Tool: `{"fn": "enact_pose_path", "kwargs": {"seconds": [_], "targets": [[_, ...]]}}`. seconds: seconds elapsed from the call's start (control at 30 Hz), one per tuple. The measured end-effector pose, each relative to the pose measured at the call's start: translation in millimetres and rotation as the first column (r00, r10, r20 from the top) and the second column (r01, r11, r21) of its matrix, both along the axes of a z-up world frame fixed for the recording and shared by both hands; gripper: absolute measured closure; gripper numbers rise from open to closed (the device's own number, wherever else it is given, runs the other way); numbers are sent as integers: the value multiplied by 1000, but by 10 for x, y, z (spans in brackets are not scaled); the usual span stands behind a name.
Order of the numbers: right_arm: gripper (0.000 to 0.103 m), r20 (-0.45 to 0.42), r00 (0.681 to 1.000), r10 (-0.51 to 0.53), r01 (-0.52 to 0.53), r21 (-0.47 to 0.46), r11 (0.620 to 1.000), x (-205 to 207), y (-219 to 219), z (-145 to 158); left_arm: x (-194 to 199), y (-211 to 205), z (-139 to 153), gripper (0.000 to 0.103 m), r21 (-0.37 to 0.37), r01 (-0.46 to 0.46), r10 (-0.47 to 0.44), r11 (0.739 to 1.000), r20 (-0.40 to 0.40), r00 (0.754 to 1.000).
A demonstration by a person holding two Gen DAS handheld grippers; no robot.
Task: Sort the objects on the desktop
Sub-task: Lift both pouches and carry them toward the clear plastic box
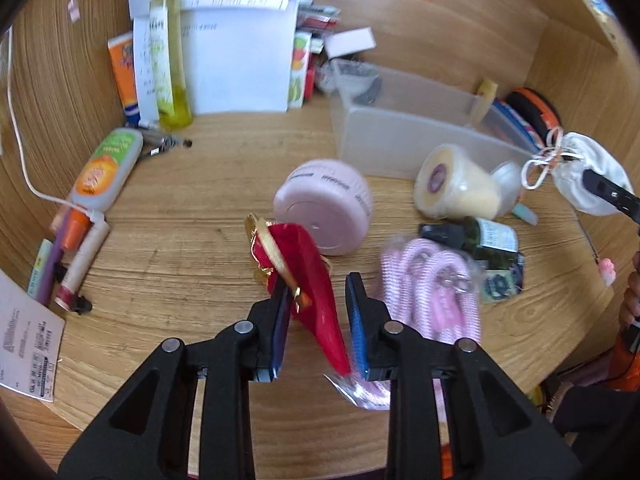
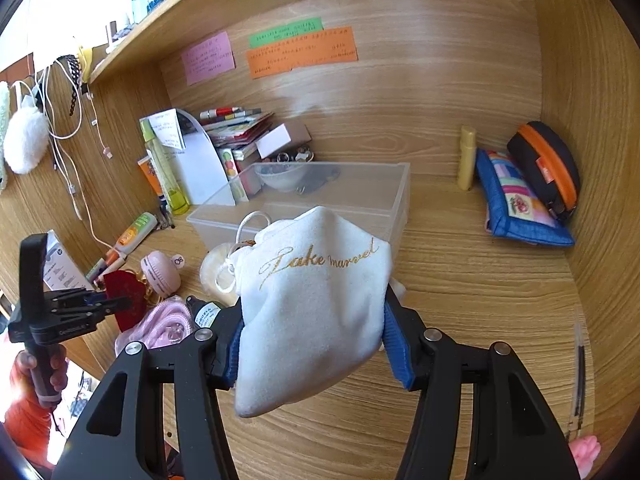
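A white drawstring pouch was clamped between the fingers of the right gripper and held above the counter, in front of a clear plastic bin. A red fabric pouch with gold trim was seen between the fingers of the left gripper, which stood partly open; its cloth lay against the left pad, but a firm grip could not be told. A pink round case lay just behind it.
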State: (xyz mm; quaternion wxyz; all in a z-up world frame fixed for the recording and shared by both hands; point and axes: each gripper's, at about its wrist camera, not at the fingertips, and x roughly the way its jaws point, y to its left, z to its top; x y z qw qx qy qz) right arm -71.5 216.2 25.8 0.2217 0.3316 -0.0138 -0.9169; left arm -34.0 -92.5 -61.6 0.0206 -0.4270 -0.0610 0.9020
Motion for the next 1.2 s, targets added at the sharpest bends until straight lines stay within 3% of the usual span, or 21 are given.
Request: {"fn": "enact_pose_path", "kwargs": {"seconds": [0.17, 0.27, 0.47, 0.87, 1.2], "targets": [[50, 8, 1000, 5, -5, -1, 1000, -46, 1, -25, -101, -90, -42, 77, -20, -78, 77, 997, -18, 997], [50, 4, 1000, 0, 0, -1, 1000, -58, 24, -5, -79, -172, 15, 92, -11, -110, 110, 994, -49, 993], [50, -4, 1000, -3, 3, -13, 1000, -121, 84, 58, -19, -211, 280, 93, -40, -137, 131, 990, -125, 983], [50, -14, 1000, 15, -15, 31, 999, -344, 69, 146, -310, 99, 845, 93, -15, -13, 10, 1000, -223, 975], [50, 1, 1000, 22, -22, 127, 992, -680, 72, 133, -810, 471, 1000, 93, 32, 120, -109, 992, -236, 966]]}}
